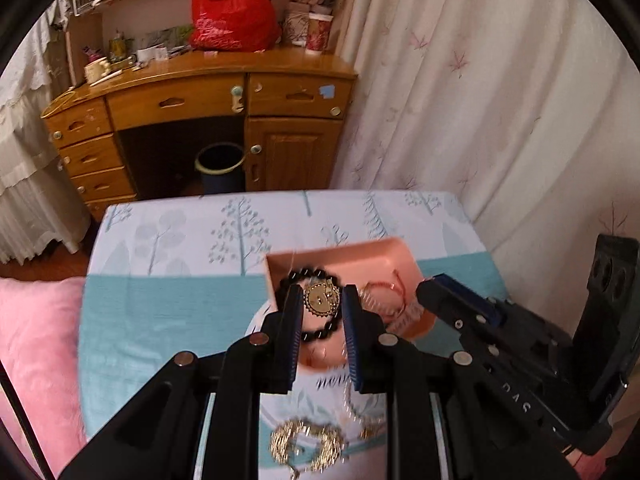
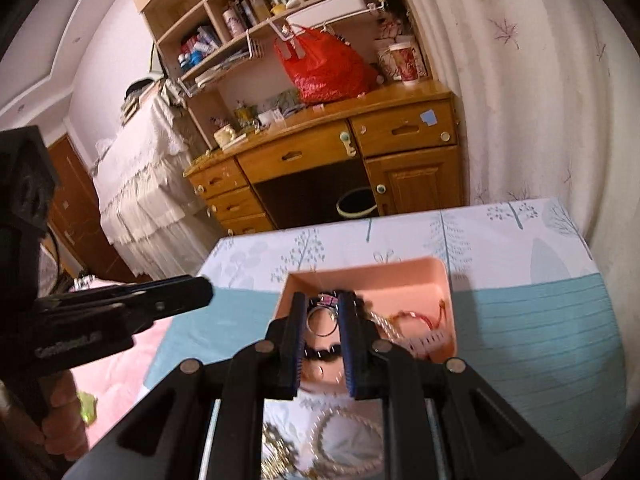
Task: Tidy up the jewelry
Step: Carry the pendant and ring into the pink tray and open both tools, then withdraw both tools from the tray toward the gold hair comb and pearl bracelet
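Note:
A pink tray (image 1: pixel 376 252) sits on the blue tree-print table; it also shows in the right wrist view (image 2: pixel 404 276). In it lie a black bead bracelet (image 1: pixel 320 334), a red string bracelet (image 1: pixel 394 284) and a pale chain. My left gripper (image 1: pixel 322 294) is shut on a round gold pendant (image 1: pixel 322 299) over the tray's near left part, its thin chain hanging down. My right gripper (image 2: pixel 323 300) is shut on a silver ring (image 2: pixel 321 322) with a pink stone, over the tray. Gold jewelry (image 1: pixel 304 446) lies on the table below the left gripper.
A pearl necklace (image 2: pixel 348 436) lies on the table near the front edge. A pink cushion (image 1: pixel 36 360) is left of the table. White curtains hang on the right. A wooden desk (image 1: pixel 200 92) with a red bag stands beyond.

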The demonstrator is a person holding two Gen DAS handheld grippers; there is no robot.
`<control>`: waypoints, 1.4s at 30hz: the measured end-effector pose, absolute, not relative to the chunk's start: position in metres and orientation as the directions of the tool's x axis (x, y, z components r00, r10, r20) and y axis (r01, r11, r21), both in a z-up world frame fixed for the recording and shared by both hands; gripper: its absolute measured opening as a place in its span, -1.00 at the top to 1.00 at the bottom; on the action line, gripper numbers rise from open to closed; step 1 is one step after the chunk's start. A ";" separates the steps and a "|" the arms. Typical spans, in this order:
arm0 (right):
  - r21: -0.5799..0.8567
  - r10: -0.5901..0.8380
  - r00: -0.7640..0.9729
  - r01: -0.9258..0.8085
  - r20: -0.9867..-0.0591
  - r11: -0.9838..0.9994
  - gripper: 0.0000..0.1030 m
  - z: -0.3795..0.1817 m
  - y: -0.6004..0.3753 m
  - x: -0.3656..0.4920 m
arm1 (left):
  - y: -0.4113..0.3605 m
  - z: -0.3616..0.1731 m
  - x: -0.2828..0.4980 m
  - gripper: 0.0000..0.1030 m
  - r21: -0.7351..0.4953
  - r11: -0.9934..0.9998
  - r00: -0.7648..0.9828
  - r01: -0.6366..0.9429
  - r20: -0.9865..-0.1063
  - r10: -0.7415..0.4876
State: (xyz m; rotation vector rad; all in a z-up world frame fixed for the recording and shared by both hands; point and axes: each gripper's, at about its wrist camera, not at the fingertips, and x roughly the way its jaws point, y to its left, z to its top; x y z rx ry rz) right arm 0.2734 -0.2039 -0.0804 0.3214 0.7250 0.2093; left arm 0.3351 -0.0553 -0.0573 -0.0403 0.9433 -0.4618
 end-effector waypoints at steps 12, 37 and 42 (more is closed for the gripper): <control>0.383 0.257 0.709 0.020 -0.657 0.924 0.67 -0.091 -0.206 0.282 | -0.046 -0.068 0.353 -0.26 -0.226 0.914 0.481 0.337 -0.793 -0.373; 0.512 0.356 0.443 0.307 -0.823 0.802 -0.16 -0.183 -0.197 0.181 | -0.003 -0.170 0.268 -0.77 -0.108 0.929 0.260 0.353 -0.943 -0.208; 0.442 0.303 0.435 0.264 -0.848 0.857 -0.16 -0.184 -0.184 0.166 | -0.005 -0.187 0.245 -0.77 -0.118 0.901 0.221 0.417 -0.949 -0.227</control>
